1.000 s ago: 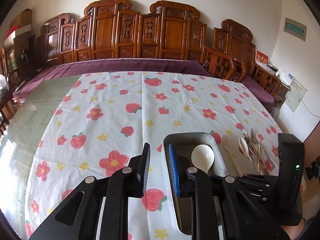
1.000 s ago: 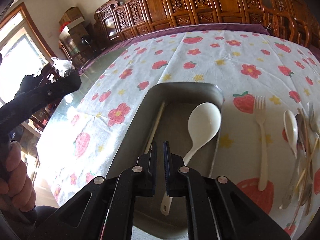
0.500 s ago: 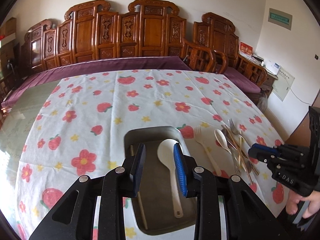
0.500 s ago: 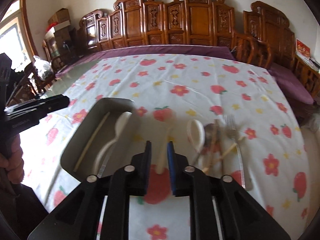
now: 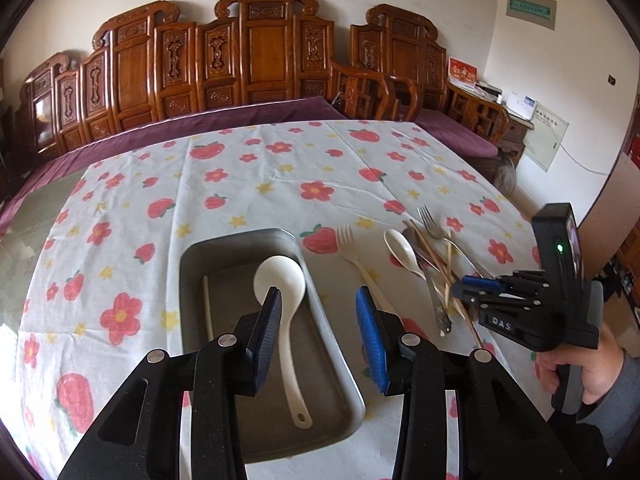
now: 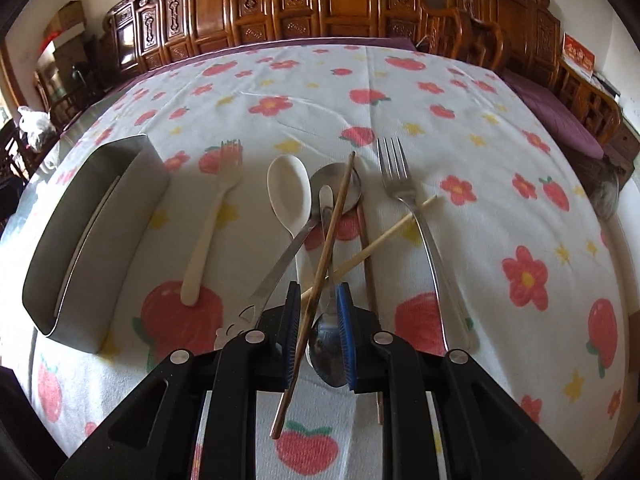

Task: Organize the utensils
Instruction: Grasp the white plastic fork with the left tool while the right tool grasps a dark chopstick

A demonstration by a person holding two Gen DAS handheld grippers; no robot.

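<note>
The right hand-held gripper (image 6: 318, 330) sits low over the utensil pile (image 6: 340, 216) on the desk (image 6: 500, 128), its jaws parted around a brown chopstick (image 6: 320, 280) and a small metal spoon (image 6: 330, 340) (whether they pinch, I cannot tell). The left hand-held gripper (image 5: 318, 334) hangs released above the metal tray (image 5: 188, 264), which holds a white ladle (image 5: 280, 280) and a pale chopstick (image 5: 207, 304). Beyond lie a cream fork (image 6: 212, 216), a cream spoon (image 6: 290, 192) and a steel fork (image 6: 404, 184).

A home dining room: ahead of the grippers, a large table under a strawberry-and-flower tablecloth (image 5: 280, 168), with carved wooden chairs (image 5: 272, 52) lining the cream wall beyond and cutlery (image 6: 396, 184) lying nearby.
</note>
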